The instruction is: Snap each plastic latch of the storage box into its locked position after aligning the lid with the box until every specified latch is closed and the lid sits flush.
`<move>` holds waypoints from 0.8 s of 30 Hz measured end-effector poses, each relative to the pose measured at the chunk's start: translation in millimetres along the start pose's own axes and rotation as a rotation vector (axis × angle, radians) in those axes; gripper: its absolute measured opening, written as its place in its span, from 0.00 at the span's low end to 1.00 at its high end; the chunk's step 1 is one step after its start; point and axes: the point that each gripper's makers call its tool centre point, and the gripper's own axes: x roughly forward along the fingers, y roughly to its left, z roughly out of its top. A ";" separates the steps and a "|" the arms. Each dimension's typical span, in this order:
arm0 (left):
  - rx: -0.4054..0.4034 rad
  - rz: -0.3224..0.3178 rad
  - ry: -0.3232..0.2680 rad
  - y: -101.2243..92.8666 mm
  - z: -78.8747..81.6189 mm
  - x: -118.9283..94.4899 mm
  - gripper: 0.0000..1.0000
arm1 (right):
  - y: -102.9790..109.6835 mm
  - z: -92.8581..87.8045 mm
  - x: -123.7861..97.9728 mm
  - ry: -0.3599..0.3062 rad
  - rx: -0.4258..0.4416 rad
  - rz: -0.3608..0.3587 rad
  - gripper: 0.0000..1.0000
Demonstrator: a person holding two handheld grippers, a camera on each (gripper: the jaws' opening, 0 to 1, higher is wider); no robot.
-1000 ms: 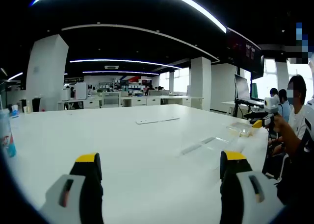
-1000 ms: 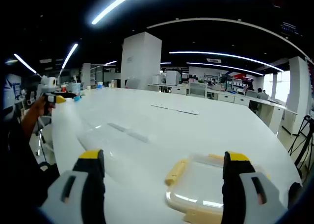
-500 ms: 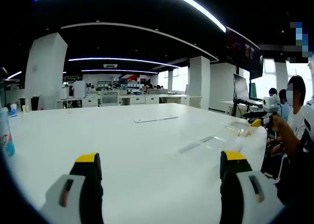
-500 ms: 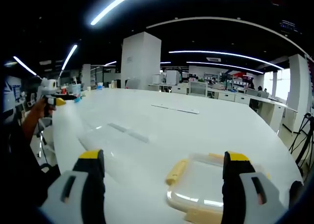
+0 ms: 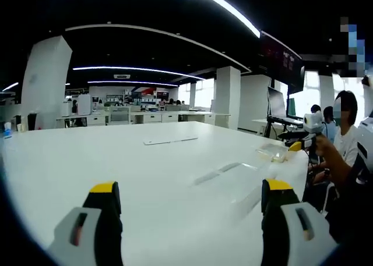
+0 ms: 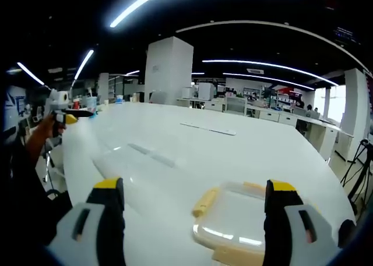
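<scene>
Here, in the right gripper view, the right gripper (image 6: pixel 189 205) hangs spread and empty over the storage box (image 6: pixel 242 226) near the table (image 6: pixel 175 138) edge. In the left gripper view, the left gripper (image 5: pixel 189 205), likewise agape, faces bare tabletop, the box distant at its right edge.

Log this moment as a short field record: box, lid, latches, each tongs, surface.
box: clear storage box on the white table, between the right tongs' jaws
lid: on the box; flushness cannot be told
latches: yellow latch on the box's left side, another at its near edge; locked or not unclear
left tongs: open, over bare table
right tongs: open, not touching the box
</scene>
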 end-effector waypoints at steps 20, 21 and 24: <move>0.128 -0.240 0.086 -106.5 17.0 65.7 0.99 | -17.6 -0.3 -22.0 -0.030 -0.017 0.052 1.00; 0.135 -0.255 0.087 -112.8 19.0 68.5 0.99 | -20.5 -0.5 -24.5 -0.033 -0.018 0.051 1.00; 0.163 -0.282 0.102 -124.9 21.9 74.3 0.98 | -26.6 0.9 -29.0 -0.045 -0.022 0.058 1.00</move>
